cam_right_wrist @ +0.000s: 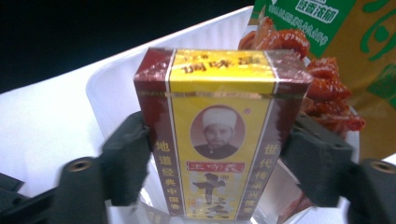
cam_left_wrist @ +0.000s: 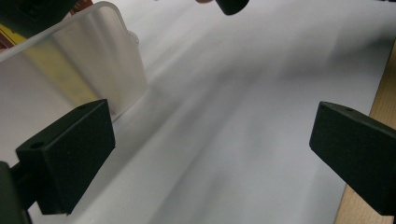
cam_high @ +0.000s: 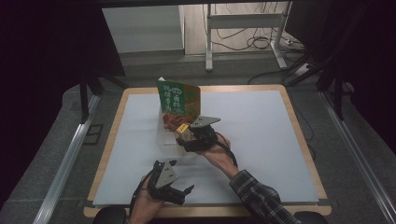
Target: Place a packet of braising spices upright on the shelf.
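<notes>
A yellow and maroon box (cam_right_wrist: 219, 135) with a portrait on its front stands upright between the pads of my right gripper (cam_right_wrist: 217, 158), which touch both its narrow sides. It sits at the mouth of a clear plastic container (cam_right_wrist: 116, 79). Behind it in that container leans a green snack bag (cam_right_wrist: 345, 28) printed with red food. From above, the right gripper (cam_high: 186, 136) is at the container (cam_high: 166, 139), with the bag (cam_high: 180, 98) rising behind it. My left gripper (cam_high: 182, 176) hovers open near the front edge, empty, and in its own view (cam_left_wrist: 210, 154) looks across the sheet past the container (cam_left_wrist: 102, 60).
A white sheet (cam_high: 261, 140) covers the wooden table (cam_high: 299, 140); its wooden edge (cam_left_wrist: 373, 93) runs beside my left gripper. Beyond the table stand a desk frame (cam_high: 210, 42) and floor cables (cam_high: 261, 42). Dark stands flank both sides.
</notes>
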The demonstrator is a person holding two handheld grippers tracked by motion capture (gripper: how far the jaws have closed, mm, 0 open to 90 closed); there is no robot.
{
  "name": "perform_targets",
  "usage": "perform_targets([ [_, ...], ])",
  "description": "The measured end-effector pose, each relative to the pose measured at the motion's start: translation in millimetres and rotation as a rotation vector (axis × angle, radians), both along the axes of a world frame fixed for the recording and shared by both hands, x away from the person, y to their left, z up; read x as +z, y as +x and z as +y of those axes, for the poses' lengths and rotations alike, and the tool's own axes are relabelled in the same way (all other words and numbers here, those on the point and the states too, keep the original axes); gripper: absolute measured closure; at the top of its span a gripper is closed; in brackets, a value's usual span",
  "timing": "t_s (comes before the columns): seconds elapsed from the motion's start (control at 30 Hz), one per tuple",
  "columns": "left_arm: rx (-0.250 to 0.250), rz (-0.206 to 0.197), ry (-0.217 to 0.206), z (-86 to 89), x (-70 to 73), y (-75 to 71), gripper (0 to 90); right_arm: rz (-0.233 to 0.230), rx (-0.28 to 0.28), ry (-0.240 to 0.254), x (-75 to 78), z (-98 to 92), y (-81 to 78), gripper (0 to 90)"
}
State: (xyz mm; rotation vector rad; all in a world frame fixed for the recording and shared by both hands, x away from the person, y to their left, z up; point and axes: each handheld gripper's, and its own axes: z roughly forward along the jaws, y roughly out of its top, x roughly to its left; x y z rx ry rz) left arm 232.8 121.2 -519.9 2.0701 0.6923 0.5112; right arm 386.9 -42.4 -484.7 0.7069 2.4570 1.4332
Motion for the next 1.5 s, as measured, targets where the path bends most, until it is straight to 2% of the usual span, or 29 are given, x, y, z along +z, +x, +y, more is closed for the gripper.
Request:
perform_targets([
  [0.03,0.001,-0.001,0.0,-0.1,0.0,0.0,0.0,0.022,0.01,-0.001,2.8,-0.9,2.5,19.6],
  [0.1,0.001,-0.001,0.001,-0.2,-0.1,0.0,0.0,0.041,0.016,-0.003,4.9,-1.7,3.8,16.2],
  [0.4,0.003,-0.001,0.0,-0.4,-0.2,0.1,0.0,0.038,0.038,-0.027,11.7,-5.5,0.2,6.9],
  [0.97,0.008,-0.006,-0.001,0.8,0.3,0.3,0.0,0.025,0.043,-0.041,22.9,-16.7,-3.8,5.4],
  [1.13,0.01,-0.007,-0.021,0.9,0.6,0.0,0.0,0.019,0.039,-0.048,25.2,-21.1,-4.1,5.4],
  [1.5,0.007,-0.005,-0.03,1.6,0.7,0.3,0.0,0.012,0.032,-0.068,28.2,-31.1,-3.7,4.7],
])
